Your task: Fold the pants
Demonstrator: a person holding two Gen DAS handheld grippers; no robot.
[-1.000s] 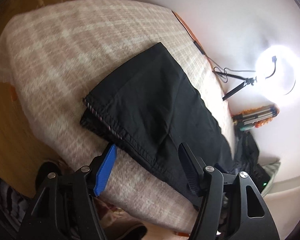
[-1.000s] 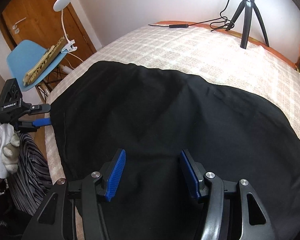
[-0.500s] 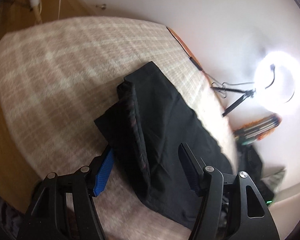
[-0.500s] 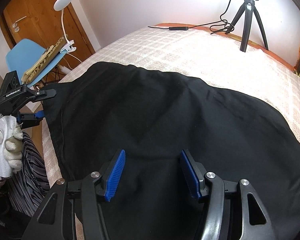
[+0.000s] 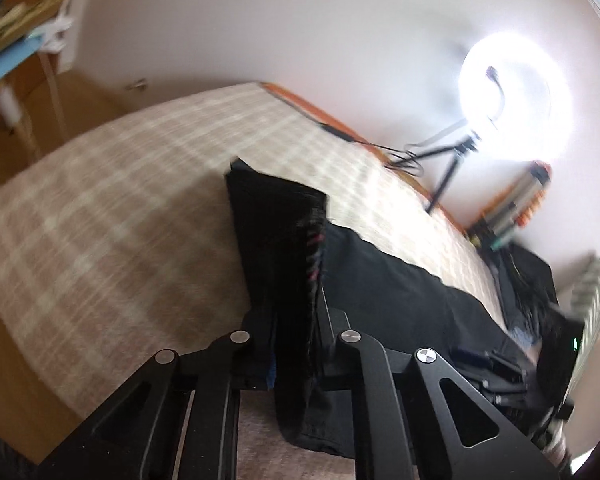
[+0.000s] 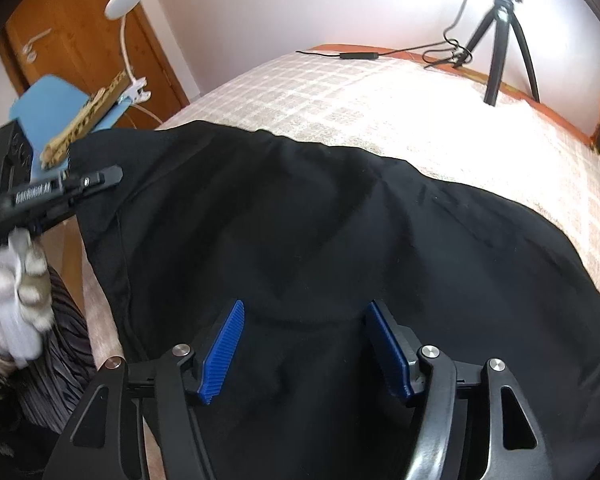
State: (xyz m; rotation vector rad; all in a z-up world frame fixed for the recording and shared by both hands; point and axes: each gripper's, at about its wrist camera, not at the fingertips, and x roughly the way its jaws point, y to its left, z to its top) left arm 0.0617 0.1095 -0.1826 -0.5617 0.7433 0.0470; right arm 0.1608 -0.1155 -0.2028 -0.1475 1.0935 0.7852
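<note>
the jaws of the left gripper (image 5: 296, 320) are clenched on the raised hem end of the black cotton pants (image 6: 320, 240); those of the right gripper (image 6: 304, 344) hang spread and empty above the cloth. the pants lie on the beige checked bed (image 6: 380, 96), long axis running from the held hem toward the right gripper, so the left is nearer for the fold.

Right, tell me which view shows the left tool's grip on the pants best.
The left wrist view. The left tool is shut on the lifted hem of the black pants, seen close between its fingers, though blurred. The right wrist view shows that tool only small at the far left edge, side-on, its grip point hard to see.
</note>
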